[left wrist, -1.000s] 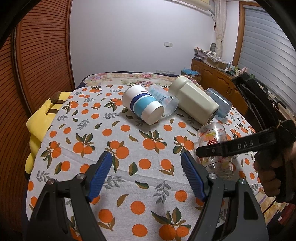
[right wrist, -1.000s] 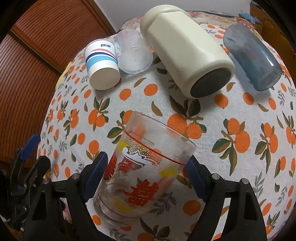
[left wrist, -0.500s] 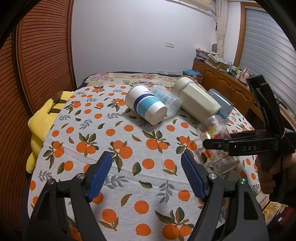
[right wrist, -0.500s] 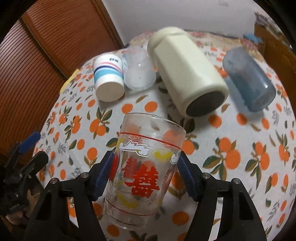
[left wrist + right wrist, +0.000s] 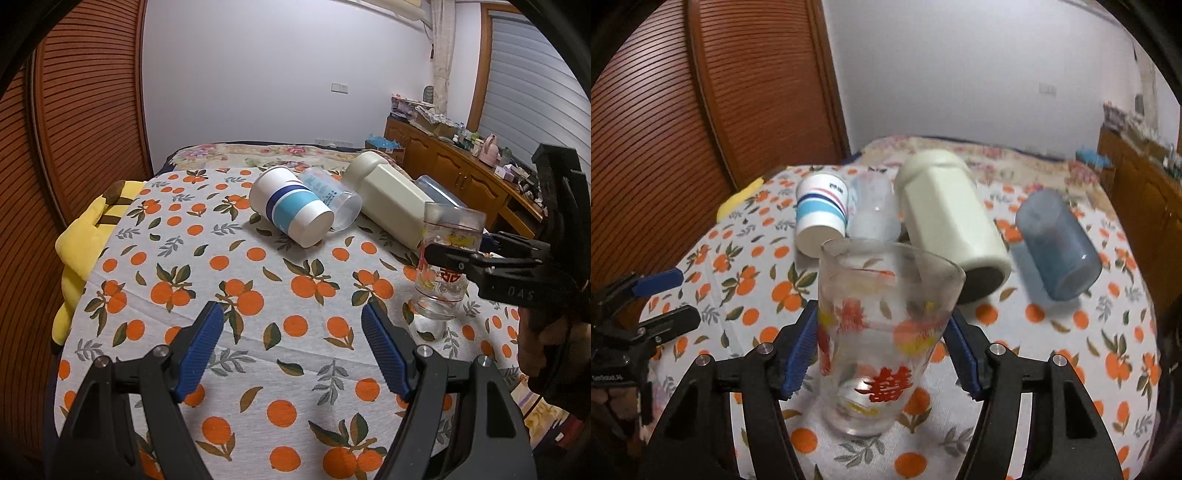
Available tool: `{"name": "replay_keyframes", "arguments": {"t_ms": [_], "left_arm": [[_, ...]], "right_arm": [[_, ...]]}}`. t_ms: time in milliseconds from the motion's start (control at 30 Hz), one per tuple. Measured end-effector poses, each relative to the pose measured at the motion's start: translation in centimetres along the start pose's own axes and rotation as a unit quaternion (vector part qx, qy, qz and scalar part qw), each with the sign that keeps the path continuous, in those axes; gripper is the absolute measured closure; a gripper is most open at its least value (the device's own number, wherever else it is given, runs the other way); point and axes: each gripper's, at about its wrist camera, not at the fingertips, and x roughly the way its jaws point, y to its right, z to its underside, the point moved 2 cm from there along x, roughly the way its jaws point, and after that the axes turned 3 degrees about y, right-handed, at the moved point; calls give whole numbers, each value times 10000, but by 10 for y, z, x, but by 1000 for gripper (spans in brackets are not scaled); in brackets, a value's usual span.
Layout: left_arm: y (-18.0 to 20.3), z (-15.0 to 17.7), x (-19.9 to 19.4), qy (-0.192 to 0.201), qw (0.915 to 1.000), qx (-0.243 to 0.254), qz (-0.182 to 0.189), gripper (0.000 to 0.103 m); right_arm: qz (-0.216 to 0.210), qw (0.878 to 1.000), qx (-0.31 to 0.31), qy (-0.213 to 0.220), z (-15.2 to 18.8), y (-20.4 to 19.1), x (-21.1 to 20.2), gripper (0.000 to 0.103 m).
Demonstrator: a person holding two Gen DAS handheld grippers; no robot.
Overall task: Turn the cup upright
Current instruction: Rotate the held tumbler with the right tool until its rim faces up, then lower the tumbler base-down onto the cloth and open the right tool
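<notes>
Your right claw is closed around the printed drinking glass, its blue pads pressed against both sides at mid-height. The glass stands upright, mouth up, with its base on the orange-patterned tablecloth that covers the surface, near the right edge as your left camera sees it. Your left claw is wide open and holds nothing, hanging over bare cloth well apart from the glass. Behind the glass, four other vessels lie on their sides in a row: a white paper cup with blue bands, a clear plastic cup touching it, a cream-coloured bottle, and a blue translucent tumbler furthest right. A yellow plush toy sits at the left edge of the surface. Your right hand grips the handle of the right claw.
</notes>
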Motion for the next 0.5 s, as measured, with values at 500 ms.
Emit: {"name": "replay_keyframes", "arguments": {"t_ms": [500], "left_arm": [[3, -7, -21, 603, 9982, -17, -55, 25]], "right_arm": [[82, 9990, -441, -44, 14, -24, -17, 39]]}}
